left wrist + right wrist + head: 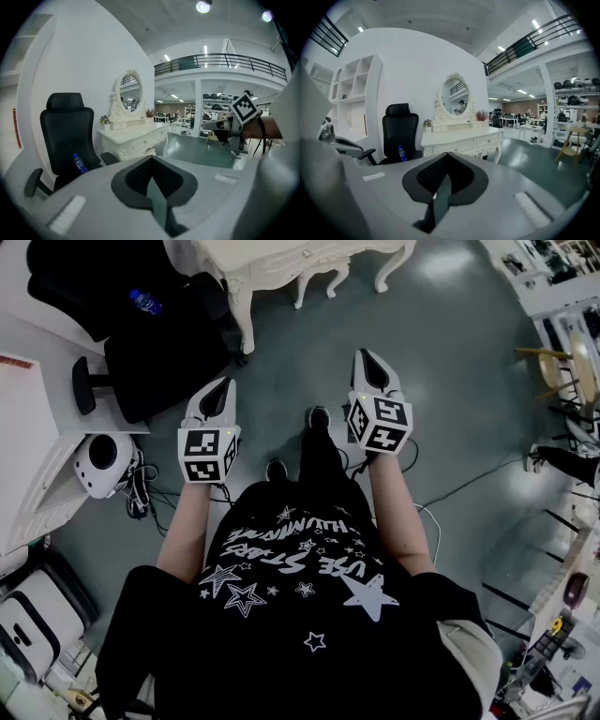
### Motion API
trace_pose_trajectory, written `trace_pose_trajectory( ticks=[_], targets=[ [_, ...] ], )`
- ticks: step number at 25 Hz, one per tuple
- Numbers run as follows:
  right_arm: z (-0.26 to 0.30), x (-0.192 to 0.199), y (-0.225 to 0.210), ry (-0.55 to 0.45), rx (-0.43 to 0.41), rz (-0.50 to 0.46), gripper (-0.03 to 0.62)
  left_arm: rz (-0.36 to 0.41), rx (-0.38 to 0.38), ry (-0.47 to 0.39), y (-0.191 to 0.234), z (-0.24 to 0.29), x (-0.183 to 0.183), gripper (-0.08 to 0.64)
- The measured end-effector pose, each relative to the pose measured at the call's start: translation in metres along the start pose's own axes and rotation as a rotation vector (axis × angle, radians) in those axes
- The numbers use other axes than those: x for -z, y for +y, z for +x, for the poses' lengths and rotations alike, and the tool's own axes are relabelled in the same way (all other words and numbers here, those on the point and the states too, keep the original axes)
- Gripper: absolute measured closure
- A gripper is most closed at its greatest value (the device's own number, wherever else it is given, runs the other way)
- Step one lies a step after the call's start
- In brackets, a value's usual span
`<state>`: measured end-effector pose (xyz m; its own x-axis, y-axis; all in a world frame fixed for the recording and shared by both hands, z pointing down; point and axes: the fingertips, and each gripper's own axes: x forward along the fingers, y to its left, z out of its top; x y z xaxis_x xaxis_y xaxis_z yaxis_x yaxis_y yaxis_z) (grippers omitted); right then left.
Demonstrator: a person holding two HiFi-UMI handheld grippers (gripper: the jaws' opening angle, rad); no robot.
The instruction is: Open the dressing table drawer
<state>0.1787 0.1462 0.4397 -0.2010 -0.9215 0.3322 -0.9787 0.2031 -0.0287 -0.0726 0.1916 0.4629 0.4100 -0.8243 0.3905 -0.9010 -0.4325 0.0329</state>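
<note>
The person's black shirt (300, 587) has white stars and upside-down print; only the part "USE STARS" can be read. The marker cubes carry patterns, not words. The dressing table (461, 136) stands ahead of both grippers, beside a black chair (399, 129) with a blue bottle (401, 153) on the seat. Its long side runs left to right, and its closed drawer (489, 140) faces the grippers. The left gripper (223, 382) and right gripper (367, 356) are well apart from it, jaws together, nothing between them.

left claw (223, 383): jaws together, empty, pointing forward
right claw (367, 357): jaws together, empty, pointing forward
forearms (190, 521): bare, parallel
</note>
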Motion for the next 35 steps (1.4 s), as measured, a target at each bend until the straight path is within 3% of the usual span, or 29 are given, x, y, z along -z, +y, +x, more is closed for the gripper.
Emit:
trace_pose_trajectory(
  ticks=[11, 20, 25, 35],
  targets=[
    [-0.003, -0.006, 0.010, 0.006, -0.019, -0.020, 0.568, -0.022, -0.018, -0.027, 0.007, -0.009, -0.006, 0.558],
    [0.005, 0.003, 0.012, 0.019, -0.011, 0.032, 0.568, -0.075, -0.042, 0.012, 0.016, -0.019, 0.023, 0.559],
    [0.005, -0.008, 0.021, -0.011, -0.032, 0.025, 0.563, -0.081, -0.036, -0.004, 0.018, -0.022, 0.020, 0.559],
    [0.033, -0.027, 0.009, -0.027, -0.098, 0.042, 0.362, -0.081, -0.078, -0.038, 0.018, -0.003, -0.007, 0.558]
  ],
)
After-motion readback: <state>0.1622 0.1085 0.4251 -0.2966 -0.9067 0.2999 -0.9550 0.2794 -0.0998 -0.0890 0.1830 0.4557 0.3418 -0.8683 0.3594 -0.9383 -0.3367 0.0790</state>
